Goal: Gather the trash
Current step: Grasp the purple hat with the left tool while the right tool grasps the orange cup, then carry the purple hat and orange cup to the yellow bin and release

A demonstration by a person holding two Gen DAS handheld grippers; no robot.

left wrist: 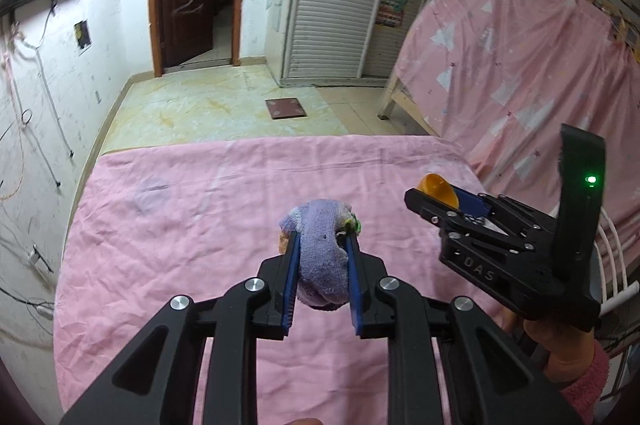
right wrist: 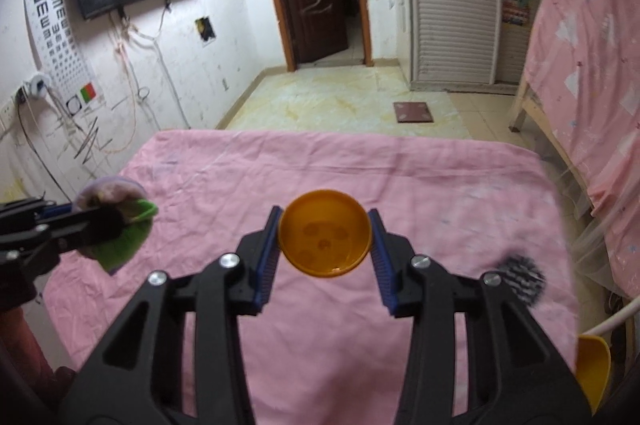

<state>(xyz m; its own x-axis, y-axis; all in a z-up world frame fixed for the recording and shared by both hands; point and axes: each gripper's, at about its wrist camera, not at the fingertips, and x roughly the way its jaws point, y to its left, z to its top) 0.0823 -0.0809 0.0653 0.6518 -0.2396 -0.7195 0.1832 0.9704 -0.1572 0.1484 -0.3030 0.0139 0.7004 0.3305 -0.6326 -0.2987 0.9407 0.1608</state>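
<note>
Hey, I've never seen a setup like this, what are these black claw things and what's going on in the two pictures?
There is no robot here. A person holds a two-finger tool in each hand, and a wide-angle camera on each tool looks forward along its fingers. One picture comes from the left tool, the other from the right.

The left hand-held gripper is clamped on a purple sock with something green tucked into it. The right hand-held gripper is clamped on an orange plastic lid. Each tool also appears at the side of the other's picture.

Below them lies a pink sheet spread over a bed. A striped black-and-white object, too blurred to name, rests on it.
</note>
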